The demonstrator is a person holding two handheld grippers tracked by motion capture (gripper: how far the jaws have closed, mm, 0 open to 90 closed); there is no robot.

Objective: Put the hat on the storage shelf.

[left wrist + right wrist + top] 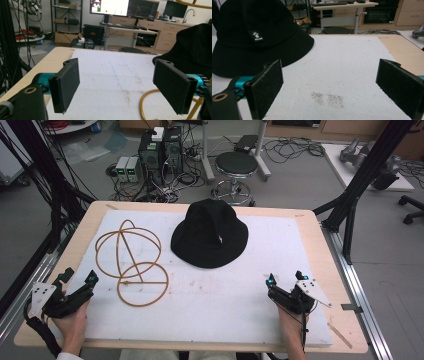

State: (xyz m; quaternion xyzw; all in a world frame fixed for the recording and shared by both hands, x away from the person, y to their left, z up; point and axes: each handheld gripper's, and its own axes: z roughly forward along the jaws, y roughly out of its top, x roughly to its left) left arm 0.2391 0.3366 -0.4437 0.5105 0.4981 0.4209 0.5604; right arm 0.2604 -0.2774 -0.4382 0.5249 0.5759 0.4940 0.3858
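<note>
**Nothing gripped yet: hat and wire frame untouched**

The left gripper [77, 281] and the right gripper [285, 279] rest at the near edge of the table [320, 235], fingers wide and empty; all handling remains. The soft black fabric hat [210, 235] sits mid-table on white foam padding [225, 295]; left of it lies the thin tan ringed wire frame [132, 262], near the left gripper.

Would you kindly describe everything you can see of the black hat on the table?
The black hat is a bucket-style hat of soft, matte fabric, with a rounded crown and a wide brim sloping down all round. A small white paw logo with lettering sits on the crown's side. It rests upright, brim down, on the white mat, toward the table's far side, just right of the wire stand. Neither gripper touches it.
</note>
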